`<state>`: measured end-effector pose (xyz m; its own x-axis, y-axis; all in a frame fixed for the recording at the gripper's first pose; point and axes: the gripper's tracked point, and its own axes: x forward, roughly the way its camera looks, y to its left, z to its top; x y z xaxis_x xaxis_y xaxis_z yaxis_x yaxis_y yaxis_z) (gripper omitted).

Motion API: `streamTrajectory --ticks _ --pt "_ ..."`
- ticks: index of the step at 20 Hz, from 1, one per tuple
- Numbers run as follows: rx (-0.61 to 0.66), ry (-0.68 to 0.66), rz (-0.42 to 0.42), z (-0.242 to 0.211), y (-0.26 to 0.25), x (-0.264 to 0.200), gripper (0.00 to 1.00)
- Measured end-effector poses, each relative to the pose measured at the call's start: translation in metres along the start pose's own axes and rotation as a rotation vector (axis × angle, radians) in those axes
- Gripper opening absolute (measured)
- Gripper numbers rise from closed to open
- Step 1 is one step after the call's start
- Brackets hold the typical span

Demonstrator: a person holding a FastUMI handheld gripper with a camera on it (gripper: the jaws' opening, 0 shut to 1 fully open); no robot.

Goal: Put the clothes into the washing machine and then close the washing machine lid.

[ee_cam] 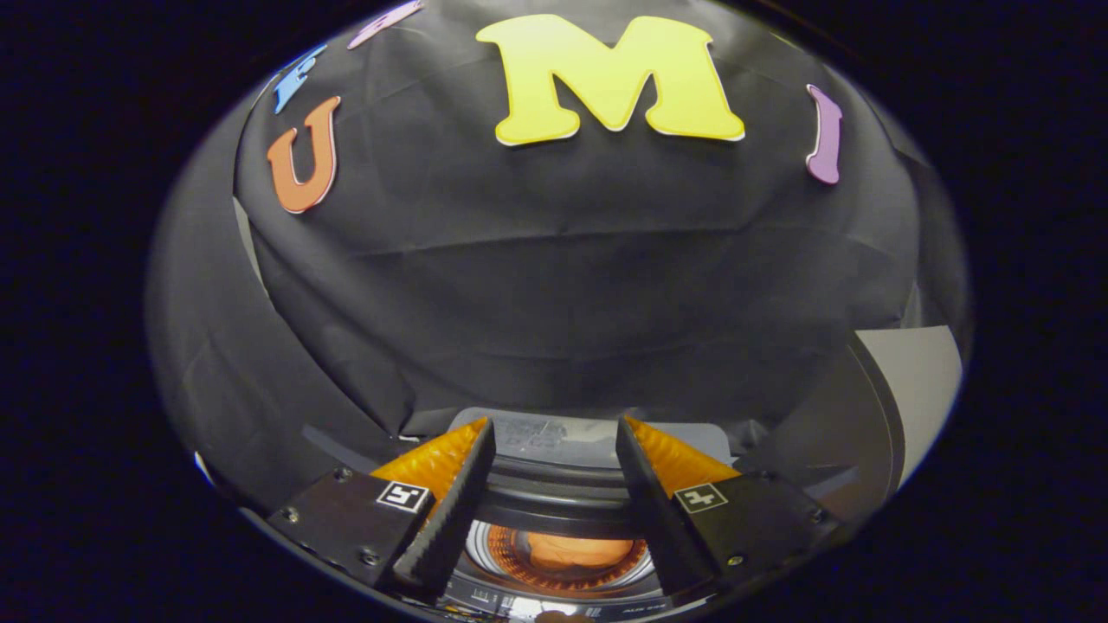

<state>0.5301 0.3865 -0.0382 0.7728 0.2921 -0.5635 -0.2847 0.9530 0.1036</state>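
The hand-held gripper (554, 433) hangs over the washing machine (554, 506), fingers spread and holding nothing. The orange clothes (578, 550) already lie down in the drum, at 6 o'clock between the fingers. The raised lid (892, 407) at 3 o'clock stands unblocked, likely next.

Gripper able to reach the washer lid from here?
Probably yes. The gripper is open and empty above the drum, orange clothes inside; the raised lid stands off to its side, nothing between.
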Motion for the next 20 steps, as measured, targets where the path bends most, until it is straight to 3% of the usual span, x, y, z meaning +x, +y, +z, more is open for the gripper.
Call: streamTrajectory --ticks 13,20 --pt "-0.038 0.024 0.007 -0.043 -0.003 -0.01 0.88" --pt "-0.06 0.015 0.008 -0.045 -0.002 -0.02 0.88"
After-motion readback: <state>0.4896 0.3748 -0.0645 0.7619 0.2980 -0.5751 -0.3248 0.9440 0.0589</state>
